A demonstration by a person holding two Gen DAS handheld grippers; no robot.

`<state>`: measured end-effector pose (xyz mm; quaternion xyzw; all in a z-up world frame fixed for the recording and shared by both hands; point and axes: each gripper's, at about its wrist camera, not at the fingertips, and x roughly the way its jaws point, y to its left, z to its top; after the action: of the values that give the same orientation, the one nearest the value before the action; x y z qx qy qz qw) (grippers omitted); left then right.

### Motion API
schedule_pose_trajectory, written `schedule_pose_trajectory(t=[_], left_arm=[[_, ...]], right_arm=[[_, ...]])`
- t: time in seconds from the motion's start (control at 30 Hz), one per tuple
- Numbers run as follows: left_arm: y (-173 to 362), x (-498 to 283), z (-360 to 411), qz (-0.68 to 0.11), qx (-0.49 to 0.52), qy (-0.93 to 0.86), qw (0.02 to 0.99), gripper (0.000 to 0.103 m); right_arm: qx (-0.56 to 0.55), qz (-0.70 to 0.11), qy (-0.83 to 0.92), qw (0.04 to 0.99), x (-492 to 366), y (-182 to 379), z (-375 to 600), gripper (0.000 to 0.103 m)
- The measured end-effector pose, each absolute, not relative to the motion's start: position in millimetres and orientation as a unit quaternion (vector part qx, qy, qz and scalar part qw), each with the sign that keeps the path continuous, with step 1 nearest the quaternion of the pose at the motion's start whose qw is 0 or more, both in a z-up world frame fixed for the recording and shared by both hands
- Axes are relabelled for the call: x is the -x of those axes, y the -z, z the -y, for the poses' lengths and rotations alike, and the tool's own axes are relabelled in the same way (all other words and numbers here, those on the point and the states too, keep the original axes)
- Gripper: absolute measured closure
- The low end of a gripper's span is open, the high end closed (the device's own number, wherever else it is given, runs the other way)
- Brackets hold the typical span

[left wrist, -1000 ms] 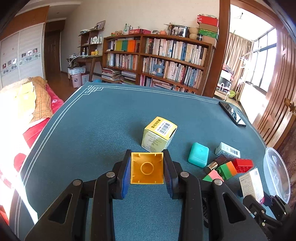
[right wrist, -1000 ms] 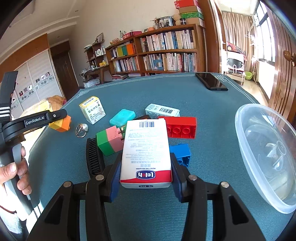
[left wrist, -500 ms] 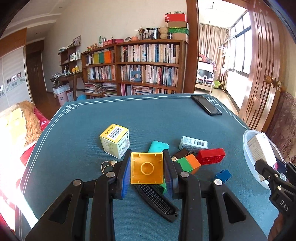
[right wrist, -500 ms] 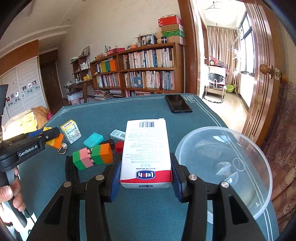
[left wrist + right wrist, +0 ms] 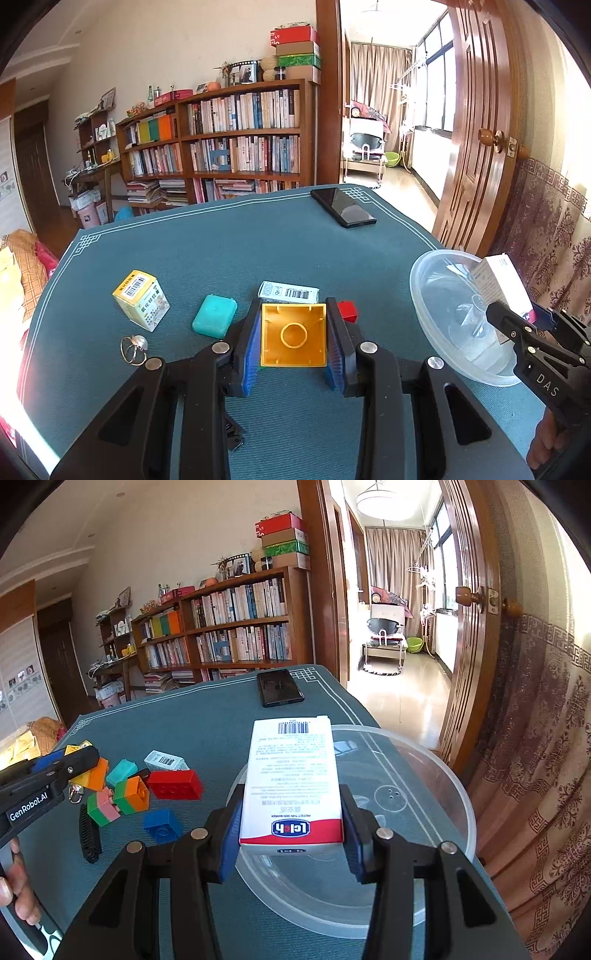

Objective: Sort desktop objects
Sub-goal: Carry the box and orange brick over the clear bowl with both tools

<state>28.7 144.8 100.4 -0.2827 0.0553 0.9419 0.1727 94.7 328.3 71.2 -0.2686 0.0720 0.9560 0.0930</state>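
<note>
left gripper (image 5: 294,341): clamped on a yellow block (image 5: 294,339), up over the blue table (image 5: 229,240)
right gripper (image 5: 291,834): clamped on a white carton (image 5: 293,782), right above the clear bowl (image 5: 443,786)

"GenRobot.AI" stands in white on the left gripper (image 5: 79,760). "DAS" is on the right gripper (image 5: 517,317). The white box (image 5: 293,782) carries a blue logo, seen upside down, whose letters are unclear, plus a barcode; its small print is too fine to read.
</note>
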Motion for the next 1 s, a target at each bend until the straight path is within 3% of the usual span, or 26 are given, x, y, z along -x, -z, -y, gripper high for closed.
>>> schedule_pose_trajectory(t=[1.0], left_arm=[[-108, -38, -248, -0.086, 0.271, -0.924, 0.256, 0.069]], right_arm=[[0.292, -0.117, -0.935, 0.166, -97, -51, -392, 0.052]])
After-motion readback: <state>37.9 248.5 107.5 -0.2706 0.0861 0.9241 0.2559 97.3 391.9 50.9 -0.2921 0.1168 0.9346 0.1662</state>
